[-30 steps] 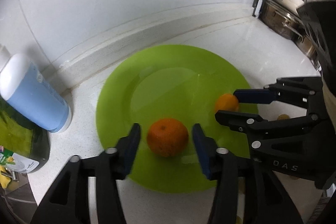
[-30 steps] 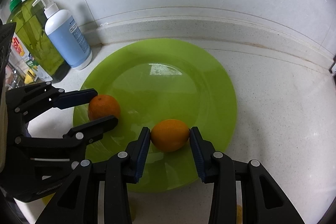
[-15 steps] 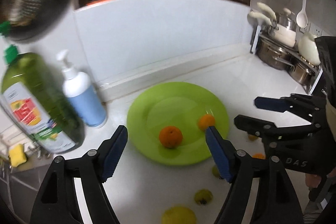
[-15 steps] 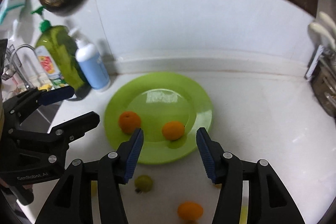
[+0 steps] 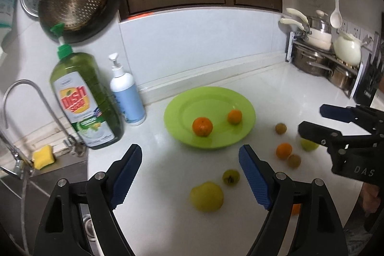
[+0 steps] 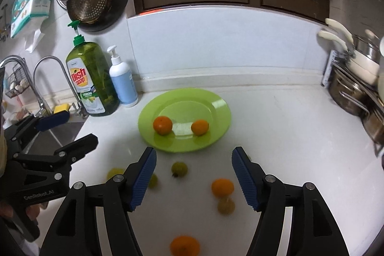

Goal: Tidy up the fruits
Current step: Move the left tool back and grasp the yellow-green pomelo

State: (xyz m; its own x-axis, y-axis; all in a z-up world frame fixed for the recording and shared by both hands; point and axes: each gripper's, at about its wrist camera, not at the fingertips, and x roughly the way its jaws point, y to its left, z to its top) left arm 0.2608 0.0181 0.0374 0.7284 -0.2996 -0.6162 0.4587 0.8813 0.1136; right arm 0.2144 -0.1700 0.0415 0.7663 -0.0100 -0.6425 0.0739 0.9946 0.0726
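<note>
A green plate [image 5: 223, 97] [image 6: 216, 107] lies on the white counter and holds two oranges [image 5: 202, 126] [image 5: 234, 116], also seen in the right wrist view [image 6: 162, 125] [image 6: 199, 127]. Loose fruit lies on the counter in front of it: an orange [image 5: 284, 150] [image 6: 222, 187], a large yellow-green fruit [image 5: 207, 196], small green and brownish ones [image 5: 231, 176] [image 6: 179, 169], and another orange [image 6: 184, 246]. My left gripper [image 5: 190, 174] is open and empty, held back above the counter. My right gripper [image 6: 194, 178] is open and empty above the loose fruit; it also shows in the left wrist view [image 5: 312, 120].
A green dish soap bottle [image 5: 82, 97] and a white-blue pump bottle [image 5: 127, 95] stand left of the plate. A tap [image 5: 28, 112] and sink lie further left. Pots on a rack [image 5: 321, 56] stand at the right. Pans hang on the wall.
Both grippers have opened wide and pulled back and up from the plate. Each left its orange lying on the plate. The loose fruit on the counter has come into view.
</note>
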